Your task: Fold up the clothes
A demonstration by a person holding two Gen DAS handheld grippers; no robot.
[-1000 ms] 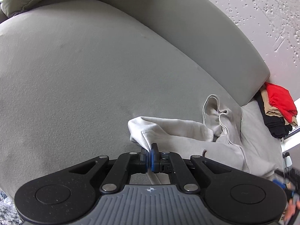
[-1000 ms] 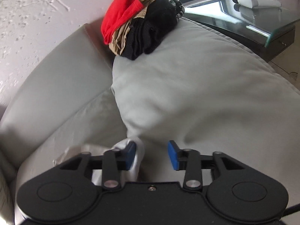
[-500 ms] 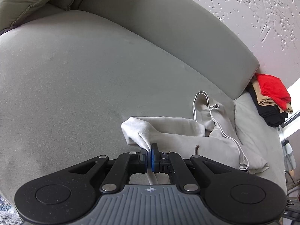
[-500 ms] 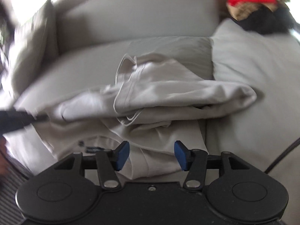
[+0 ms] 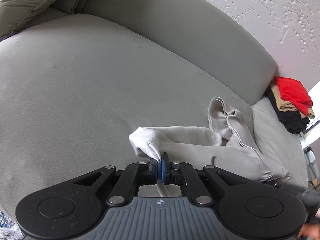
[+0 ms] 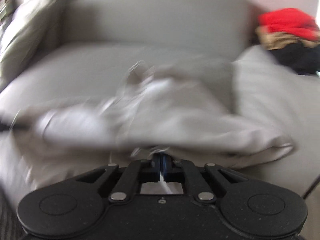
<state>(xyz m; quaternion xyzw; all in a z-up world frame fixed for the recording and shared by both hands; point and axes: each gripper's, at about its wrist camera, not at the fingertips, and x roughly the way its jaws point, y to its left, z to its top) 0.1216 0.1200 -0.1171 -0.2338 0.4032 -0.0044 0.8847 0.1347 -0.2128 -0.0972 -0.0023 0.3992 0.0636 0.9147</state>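
Olive pillow [image 5: 34, 2] at far left, top corner of grey sofa [image 5: 80, 92]. Left gripper [image 5: 160, 167]: jaws pinched tight on a corner of the light grey hoodie [image 5: 180, 138], which lies crumpled on the seat w/ white drawstring [image 5: 236, 134] trailing. Right gripper [image 6: 161, 165]: view blurred, jaws closed on hoodie [image 6: 170, 116] fabric at near edge. Far right: folded pile [image 5: 290, 104], red on tan on black, by the backrest.

A home living room: grey sofa [image 5: 140, 80], piled clothes [image 5: 290, 100].
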